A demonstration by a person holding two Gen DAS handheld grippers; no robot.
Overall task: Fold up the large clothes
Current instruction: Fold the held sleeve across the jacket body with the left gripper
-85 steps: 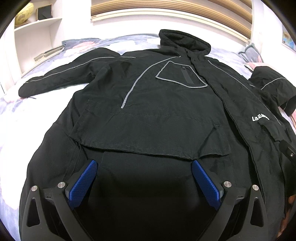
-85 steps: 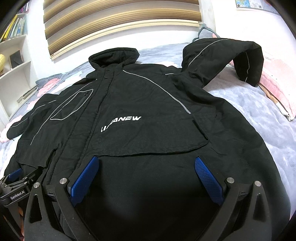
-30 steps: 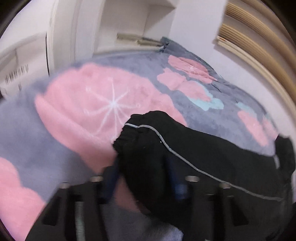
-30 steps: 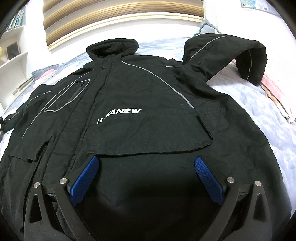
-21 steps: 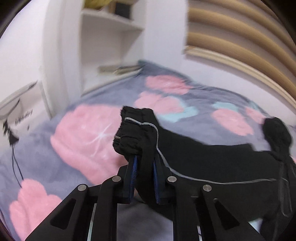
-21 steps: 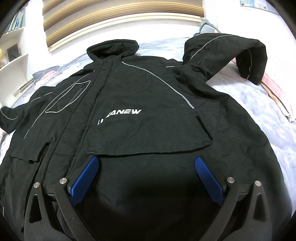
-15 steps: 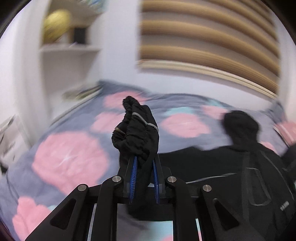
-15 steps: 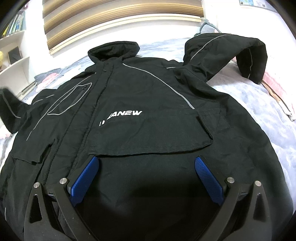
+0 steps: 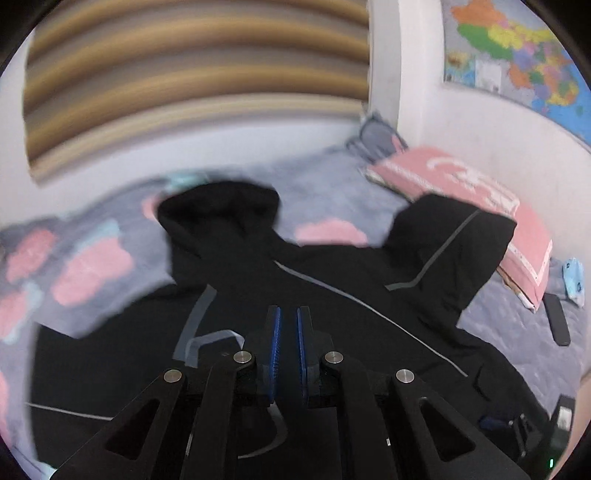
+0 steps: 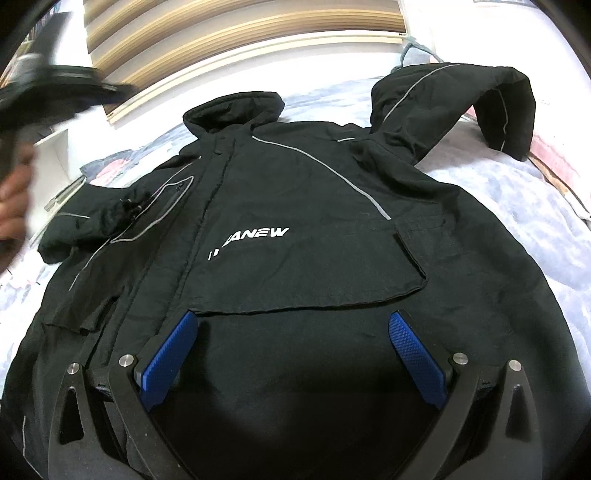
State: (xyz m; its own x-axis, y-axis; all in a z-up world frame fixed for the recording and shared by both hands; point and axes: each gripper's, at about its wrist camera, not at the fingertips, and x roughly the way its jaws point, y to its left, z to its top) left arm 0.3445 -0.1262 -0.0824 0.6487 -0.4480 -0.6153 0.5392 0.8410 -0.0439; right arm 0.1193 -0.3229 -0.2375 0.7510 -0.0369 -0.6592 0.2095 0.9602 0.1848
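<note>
The left gripper [image 9: 288, 319] has its ribbed blue pads [image 9: 275, 343] drawn almost together, with only a thin slit between them and no cloth showing in it. Its black plastic arms fan out across the bottom of the frame. The right gripper [image 10: 292, 322] is spread wide, its blue pads far apart over the lower front of the black jacket [image 10: 314, 192].

The jacket lies front-up on a bed and fills the middle of both views. It is matte woven cloth with thin grey piping, a white printed logo [image 10: 251, 240] and a broad flap pocket [image 10: 306, 280]. Its hood [image 10: 232, 110] points to the top of the frame.

The right wrist view shows one sleeve [image 10: 110, 218] folded inward over the chest at centre left, its gathered cuff beside the piped chest pocket. The other sleeve [image 10: 461, 96] arches up at upper right. A blurred hand [image 10: 14, 206] is at the left edge.

The left wrist view, motion-smeared, shows:
- the fleecy grey bedspread [image 9: 85, 266] with pink blotches
- a pink pillow [image 9: 461, 184]
- a coloured wall map [image 9: 517, 48]
- a dark slab-like object [image 9: 557, 319] at the right

Wooden-slat blinds [image 10: 240, 29] cross the top.
</note>
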